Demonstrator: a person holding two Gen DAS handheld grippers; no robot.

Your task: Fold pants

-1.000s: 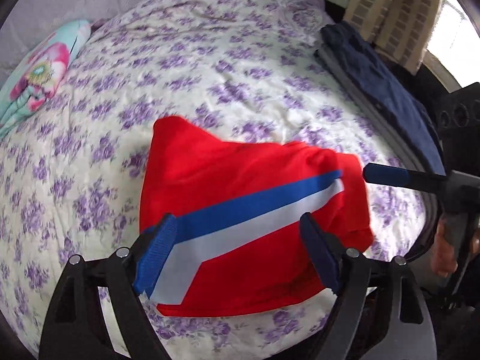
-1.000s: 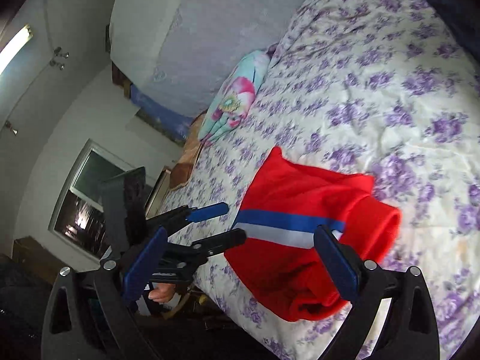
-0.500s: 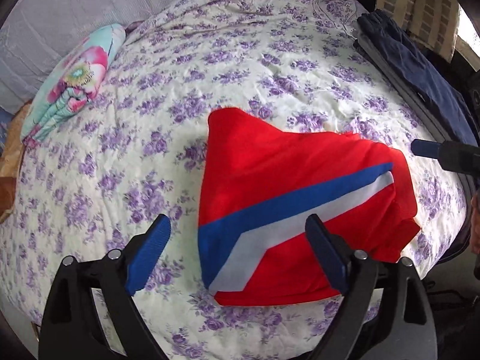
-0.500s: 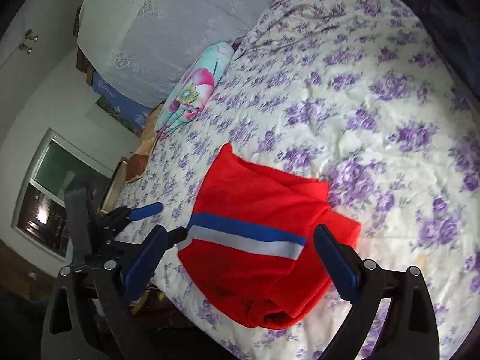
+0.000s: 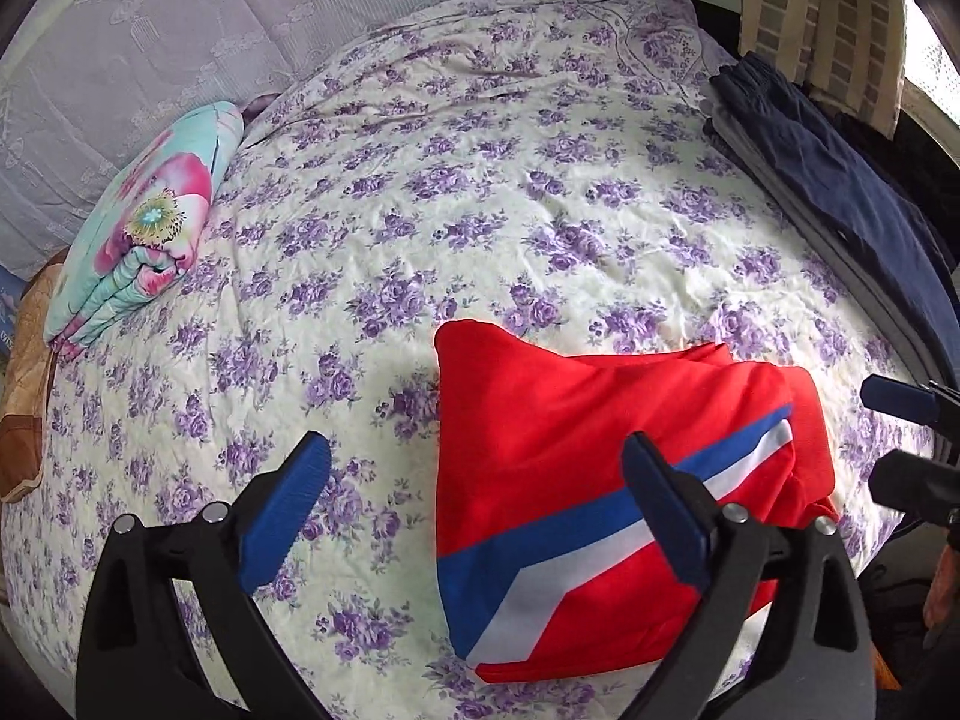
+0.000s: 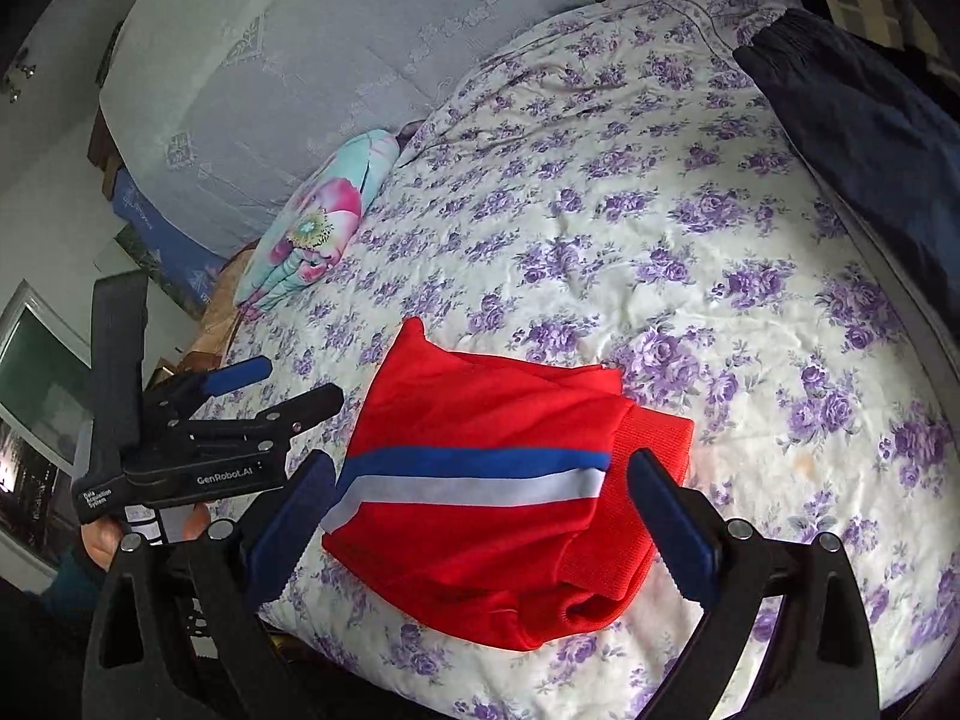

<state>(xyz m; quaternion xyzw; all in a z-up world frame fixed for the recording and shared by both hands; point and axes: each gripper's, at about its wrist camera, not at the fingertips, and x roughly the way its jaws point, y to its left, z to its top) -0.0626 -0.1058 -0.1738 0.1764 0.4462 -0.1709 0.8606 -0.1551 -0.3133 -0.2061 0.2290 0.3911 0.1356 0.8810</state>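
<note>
The red pants [image 5: 576, 456] with a blue and white stripe lie folded into a compact bundle near the front edge of the bed; they also show in the right wrist view [image 6: 498, 480]. My left gripper [image 5: 474, 504] is open and empty, held above and to the left of the bundle; it also shows in the right wrist view [image 6: 270, 387]. My right gripper [image 6: 480, 516] is open and empty, hovering over the bundle's front; its blue fingertips [image 5: 900, 399] show at the right edge of the left wrist view.
The bed has a white sheet with purple flowers [image 5: 480, 180]. A folded floral blanket [image 5: 144, 228] lies at the left. Dark navy garments [image 5: 840, 180] lie along the right edge. A grey headboard [image 5: 240, 12] stands behind.
Both grippers have drawn back and upward from the red bundle. The left one has swung left, so the bundle now sits right of its centre. The pants lie still.
</note>
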